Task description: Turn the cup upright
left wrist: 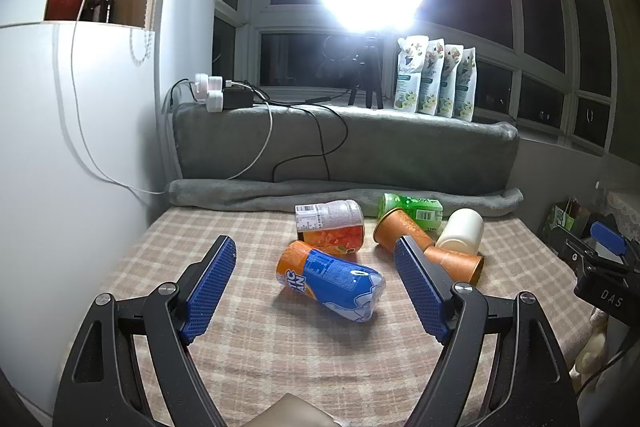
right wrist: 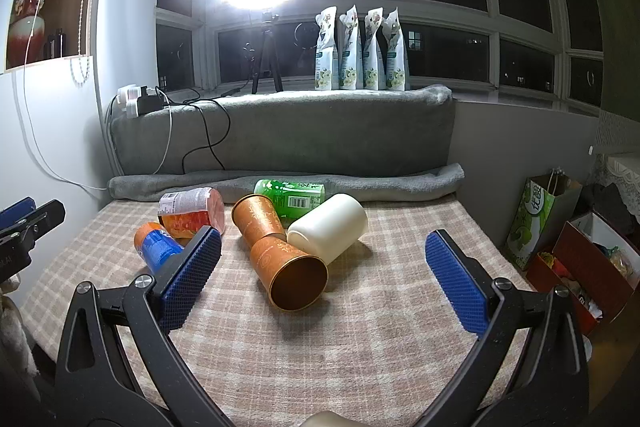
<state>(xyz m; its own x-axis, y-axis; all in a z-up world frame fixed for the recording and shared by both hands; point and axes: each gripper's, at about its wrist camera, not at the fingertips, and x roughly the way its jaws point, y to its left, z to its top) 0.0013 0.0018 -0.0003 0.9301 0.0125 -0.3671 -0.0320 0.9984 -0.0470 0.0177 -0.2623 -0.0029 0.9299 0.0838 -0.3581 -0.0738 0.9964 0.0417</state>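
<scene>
Two tools, left tool (left wrist: pixel 314 269) and right tool (right wrist: pixel 322 259), both wide open, empty, above toppled copper cup (right wrist: pixel 294 277) on checked surface (right wrist: pixel 360 347).

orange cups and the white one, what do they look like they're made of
Near orange cup: probably paper or thin metal, with a printed pattern and a shiny coppery inside. Far orange cup: same look. White cup: likely plastic or ceramic, plain, smooth and matte; can't tell which.

The cloth (right wrist: pixel 360 347) has tan and white squares. Two cups (right wrist: pixel 294 275) are orange with gold swirls, one cup (right wrist: pixel 328 229) is cream, and one can (left wrist: pixel 332 283) is blue and orange. The gripper pads (right wrist: pixel 456 291) are blue.
</scene>
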